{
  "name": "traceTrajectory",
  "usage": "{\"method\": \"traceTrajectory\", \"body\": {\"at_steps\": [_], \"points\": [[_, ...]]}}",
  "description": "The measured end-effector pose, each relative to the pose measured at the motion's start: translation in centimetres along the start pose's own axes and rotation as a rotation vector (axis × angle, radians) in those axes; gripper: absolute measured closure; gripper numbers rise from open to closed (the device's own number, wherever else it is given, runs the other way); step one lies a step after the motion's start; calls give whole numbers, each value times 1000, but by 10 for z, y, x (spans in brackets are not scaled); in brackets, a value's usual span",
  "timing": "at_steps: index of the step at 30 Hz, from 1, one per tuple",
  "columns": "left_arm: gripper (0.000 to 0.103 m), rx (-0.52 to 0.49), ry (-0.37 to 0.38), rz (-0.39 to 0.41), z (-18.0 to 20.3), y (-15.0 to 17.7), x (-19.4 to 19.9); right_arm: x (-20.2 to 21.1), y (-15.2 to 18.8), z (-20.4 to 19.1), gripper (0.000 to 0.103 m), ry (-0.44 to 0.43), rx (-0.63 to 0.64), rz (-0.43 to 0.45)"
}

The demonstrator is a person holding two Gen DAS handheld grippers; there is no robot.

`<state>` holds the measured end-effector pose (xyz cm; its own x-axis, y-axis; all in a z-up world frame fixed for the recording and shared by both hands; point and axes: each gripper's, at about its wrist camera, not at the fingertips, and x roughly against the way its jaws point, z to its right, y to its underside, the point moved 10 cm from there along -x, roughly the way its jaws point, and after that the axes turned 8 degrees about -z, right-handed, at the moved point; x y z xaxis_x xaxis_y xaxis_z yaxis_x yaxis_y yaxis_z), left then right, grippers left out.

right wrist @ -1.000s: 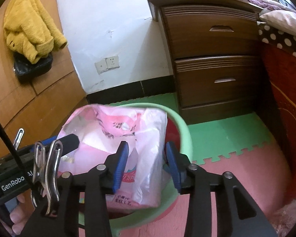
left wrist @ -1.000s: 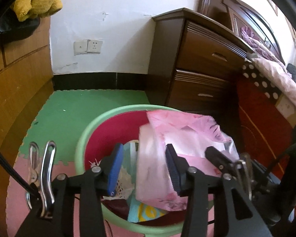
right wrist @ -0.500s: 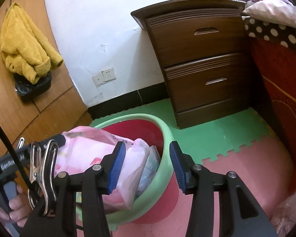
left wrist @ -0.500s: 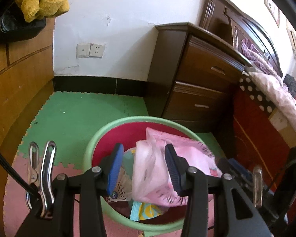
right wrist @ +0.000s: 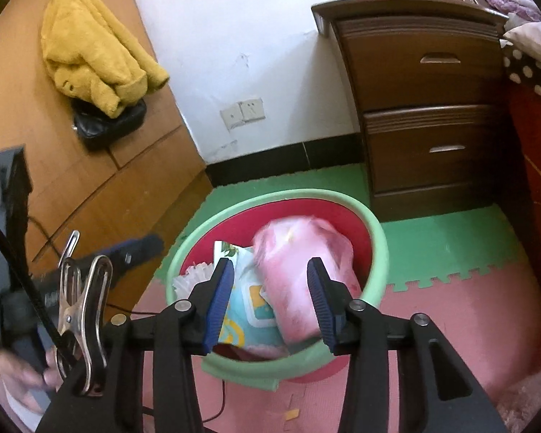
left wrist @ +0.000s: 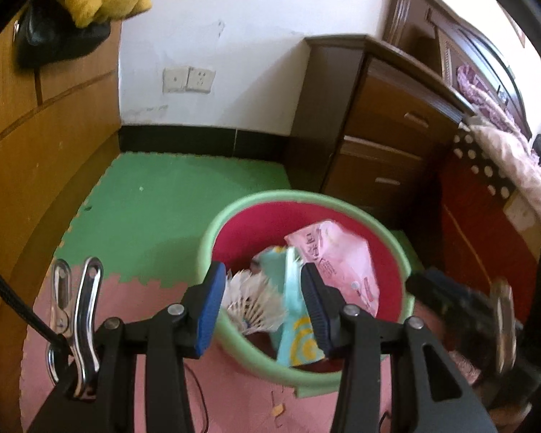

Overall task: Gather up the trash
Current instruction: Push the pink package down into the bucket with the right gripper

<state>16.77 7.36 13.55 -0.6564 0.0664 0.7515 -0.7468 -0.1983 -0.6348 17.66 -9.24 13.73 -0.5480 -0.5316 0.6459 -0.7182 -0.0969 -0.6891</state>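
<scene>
The pink bag (right wrist: 303,281) now lies inside the green tub (right wrist: 377,249) on the floor. A second ago both grippers held it up over the tub. Now it has dropped in and no gripper touches it.

The left gripper (left wrist: 261,306) has its two blue pads apart, with nothing between them. The right gripper (right wrist: 270,301) is wide apart and empty too. Both have pulled back and sit above the tub's near rim, at 6 o'clock.

In the tub the pink bag rests at 3 o'clock. A blue-green packet (right wrist: 247,306) leans beside it, touching it. White shuttlecocks (left wrist: 254,305) lie at 8 o'clock.

So this piece of trash looks collected. I think both grippers are free to go find more.
</scene>
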Motion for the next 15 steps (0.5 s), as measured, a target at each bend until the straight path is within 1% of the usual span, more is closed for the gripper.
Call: {"method": "traceTrajectory", "body": {"at_steps": [2,4,6,8,9,11,12,15], "points": [[57,4,-3,-23,-6,7,-5,-9,-2,2,62,-6,-27,-26],[57,10,-10,-27,-13,14,-6,-20,-3,4,63,-2,-41,-56],[57,30,-16,-28,-21,22,-7,-29,-2,6,63,16,-35,-84],[57,61,-12,-33,-31,32,-6,-41,1,2,63,13,-13,-136],[57,82,-10,-29,-36,36,-5,-46,3,-2,63,1,-6,-163],[57,142,-10,3,-49,44,-3,-58,8,-12,63,-27,17,-224],[57,173,-14,17,-56,48,-5,-64,10,-16,63,-26,29,-247],[57,226,-20,48,-68,54,-12,-87,15,-24,63,29,83,-335]]}}
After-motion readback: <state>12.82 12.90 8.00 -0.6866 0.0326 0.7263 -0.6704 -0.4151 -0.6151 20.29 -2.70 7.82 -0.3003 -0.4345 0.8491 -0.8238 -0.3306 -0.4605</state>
